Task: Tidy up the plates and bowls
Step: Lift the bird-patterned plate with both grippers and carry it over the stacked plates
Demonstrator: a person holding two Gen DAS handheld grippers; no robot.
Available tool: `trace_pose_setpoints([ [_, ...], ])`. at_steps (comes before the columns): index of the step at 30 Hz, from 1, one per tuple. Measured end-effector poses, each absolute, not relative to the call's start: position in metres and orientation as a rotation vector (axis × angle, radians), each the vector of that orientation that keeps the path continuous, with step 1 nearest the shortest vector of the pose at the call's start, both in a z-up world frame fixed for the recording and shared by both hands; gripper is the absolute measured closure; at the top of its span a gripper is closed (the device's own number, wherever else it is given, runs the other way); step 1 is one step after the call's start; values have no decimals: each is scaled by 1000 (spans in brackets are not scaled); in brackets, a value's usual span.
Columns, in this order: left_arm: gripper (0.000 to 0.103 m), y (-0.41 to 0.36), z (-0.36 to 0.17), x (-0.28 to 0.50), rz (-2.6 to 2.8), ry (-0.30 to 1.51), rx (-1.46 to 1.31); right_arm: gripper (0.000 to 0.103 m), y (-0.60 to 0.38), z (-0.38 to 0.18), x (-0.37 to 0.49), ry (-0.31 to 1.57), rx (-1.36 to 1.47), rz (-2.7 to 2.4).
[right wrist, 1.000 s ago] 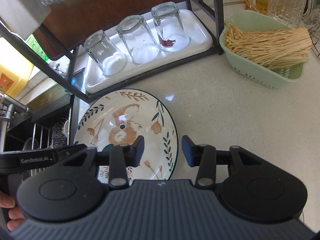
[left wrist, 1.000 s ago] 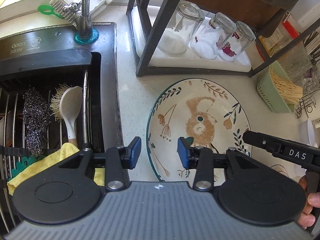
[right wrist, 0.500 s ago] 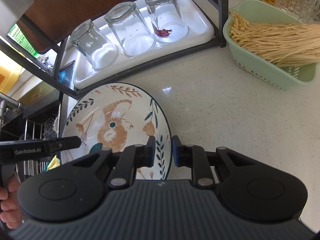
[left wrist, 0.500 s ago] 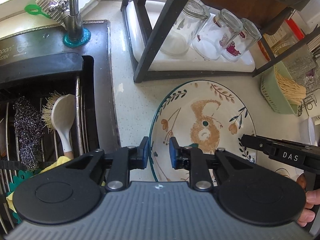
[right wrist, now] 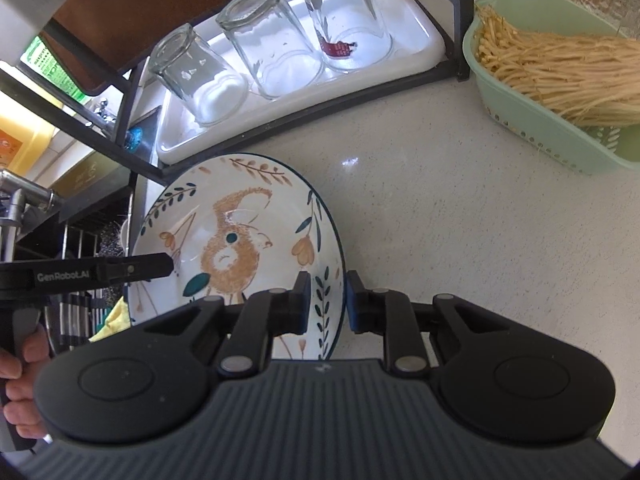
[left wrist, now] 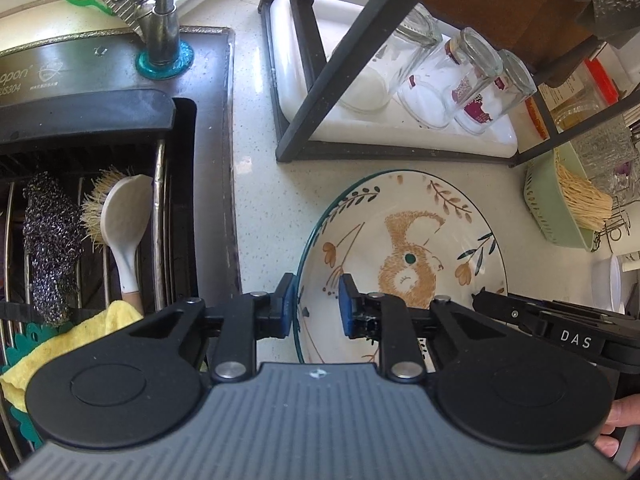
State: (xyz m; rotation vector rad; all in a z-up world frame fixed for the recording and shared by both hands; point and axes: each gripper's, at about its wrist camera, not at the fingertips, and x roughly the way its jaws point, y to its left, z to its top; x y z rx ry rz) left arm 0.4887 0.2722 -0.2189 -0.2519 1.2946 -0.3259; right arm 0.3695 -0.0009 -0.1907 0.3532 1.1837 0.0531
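Note:
A white plate with a brown squirrel and leaf pattern (left wrist: pixel 404 256) is held above the counter, tilted. My left gripper (left wrist: pixel 313 306) is shut on its left rim, one blue pad on each side of the edge. My right gripper (right wrist: pixel 327 302) is shut on the plate's right rim (right wrist: pixel 334 264) the same way. Each gripper shows at the side of the other's view: the right gripper (left wrist: pixel 552 328) in the left wrist view and the left gripper (right wrist: pixel 100 272) in the right wrist view.
A black rack (left wrist: pixel 304 92) with a white tray of three upturned glasses (right wrist: pixel 276 52) stands just behind the plate. A sink (left wrist: pixel 100 208) with a scourer, brush and yellow cloth lies left. A green basket of noodles (right wrist: pixel 552 92) sits right.
Both grippers closed from open onto the plate's opposite rims. The plate has lifted and tilted slightly.

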Motion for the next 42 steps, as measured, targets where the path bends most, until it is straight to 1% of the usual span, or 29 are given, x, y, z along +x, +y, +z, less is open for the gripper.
trace_pose_setpoints([
  [11, 78, 273, -198, 475, -354, 1276, -318, 81, -13, -167, 351, 1139, 389, 41],
  [22, 78, 250, -150, 447, -401, 1188, -304, 81, -34, -127, 309, 1021, 430, 39],
  [29, 78, 233, -126, 420, -421, 1164, -307, 81, -51, -114, 280, 998, 465, 43],
  [32, 78, 223, -117, 408, -435, 1149, -268, 81, -56, -104, 271, 990, 439, 61],
  [36, 78, 214, -112, 394, -439, 1137, -282, 81, -65, -96, 261, 976, 428, 68],
  [42, 78, 193, -119, 372, -437, 1142, -298, 81, -83, -101, 239, 993, 417, 56],
])
